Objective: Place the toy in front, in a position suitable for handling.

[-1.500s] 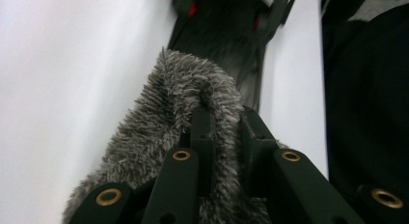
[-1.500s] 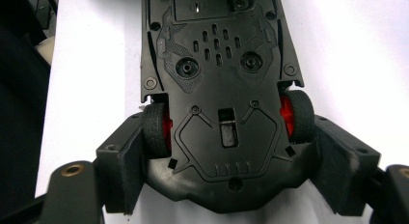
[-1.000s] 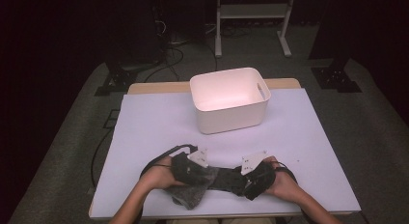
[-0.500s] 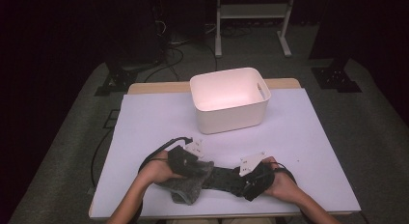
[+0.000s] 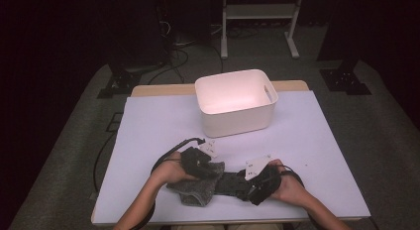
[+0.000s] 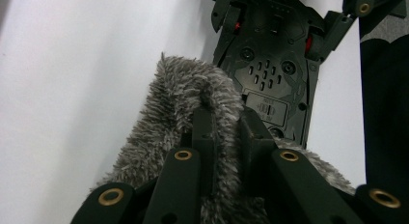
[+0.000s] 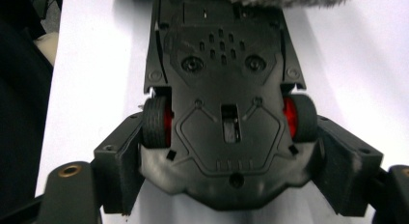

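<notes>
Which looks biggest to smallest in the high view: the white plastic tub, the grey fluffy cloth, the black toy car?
1. White plastic tub
2. Grey fluffy cloth
3. Black toy car, partly hidden, so its rank against the cloth is unsure.

A white-topped table [image 5: 148,126] carries a white bin [image 5: 235,103] at the back and a grey cloth [image 5: 198,188] near the front edge.

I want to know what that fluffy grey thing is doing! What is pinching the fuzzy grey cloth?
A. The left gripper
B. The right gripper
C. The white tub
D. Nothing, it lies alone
A: in the left gripper view, the left gripper has its black jaws closed on a fold of the fuzzy grey cloth, while the right gripper clamps the upside-down toy car instead.
</notes>
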Motion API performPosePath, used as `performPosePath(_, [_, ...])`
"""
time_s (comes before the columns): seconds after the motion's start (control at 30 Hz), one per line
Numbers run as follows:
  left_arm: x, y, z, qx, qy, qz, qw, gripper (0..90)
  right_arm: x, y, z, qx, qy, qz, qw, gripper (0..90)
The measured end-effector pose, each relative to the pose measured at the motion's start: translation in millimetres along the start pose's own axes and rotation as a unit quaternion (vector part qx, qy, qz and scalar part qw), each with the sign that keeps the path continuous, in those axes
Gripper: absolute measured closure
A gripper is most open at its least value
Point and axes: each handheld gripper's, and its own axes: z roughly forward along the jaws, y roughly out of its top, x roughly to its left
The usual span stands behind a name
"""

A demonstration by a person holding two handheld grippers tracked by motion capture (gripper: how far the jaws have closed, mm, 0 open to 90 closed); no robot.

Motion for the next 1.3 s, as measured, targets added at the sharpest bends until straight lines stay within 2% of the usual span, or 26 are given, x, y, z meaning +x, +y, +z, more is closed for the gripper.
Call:
performPosePath(0.13, [-0.5,-3.4,-1.4,-0.003,-0.004,0.000,1.0000,80.1,0.9,-5.4,-2.1,0.000,-0.003,0.004,1.0000,21.3])
performPosePath(0.23, [-1.5,-7.6,-2.6,-0.011,-0.007,-0.007,0.9999,80.0,0.1,-9.1,-4.6,0.000,-0.002,0.006,1.0000,22.7])
performPosePath(0.43, [-4.7,-9.2,-4.3,-0.012,-0.009,-0.001,0.9999,80.1,0.6,-11.2,-5.0,-0.006,-0.001,0.011,0.9999,24.5])
performPosePath(0.57, [-7.8,-1.6,-0.1,-0.013,-0.024,0.009,0.9996,80.2,0.7,-10.1,-4.7,-0.006,-0.002,0.015,0.9999,24.5])
performPosePath(0.6, [-11.0,6.2,4.5,-0.014,-0.036,0.019,0.9991,80.2,1.0,-8.9,-4.0,-0.007,-0.007,0.013,0.9999,24.6])
performPosePath(0.67, [-12.8,11.3,8.1,-0.012,-0.041,0.025,0.9988,80.1,1.0,-8.4,-3.9,-0.006,-0.008,0.012,0.9999,24.5])
performPosePath(0.73, [-17.6,23.1,16.4,-0.007,-0.051,0.040,0.9979,80.1,0.5,-6.5,-2.7,-0.008,-0.009,0.011,0.9999,24.5])
performPosePath(0.83, [-18.9,32.6,23.6,0.008,-0.054,0.052,0.9972,80.2,-0.1,-5.8,-1.9,-0.004,-0.012,0.003,0.9999,24.5])
performPosePath(0.9, [-17.7,32.3,22.8,0.011,-0.053,0.048,0.9974,80.3,-1.3,-7.6,-1.7,-0.005,-0.005,0.008,0.9999,24.5])
performPosePath(1.07, [-14.9,25.6,22.1,-0.008,-0.058,0.031,0.9978,80.3,-3.5,-9.1,-2.0,-0.009,0.007,0.010,0.9999,24.5])
performPosePath(1.3, [-17.4,25.2,21.7,-0.008,-0.050,0.039,0.9979,80.3,-0.8,-8.7,-2.8,-0.005,-0.002,0.008,1.0000,24.6])
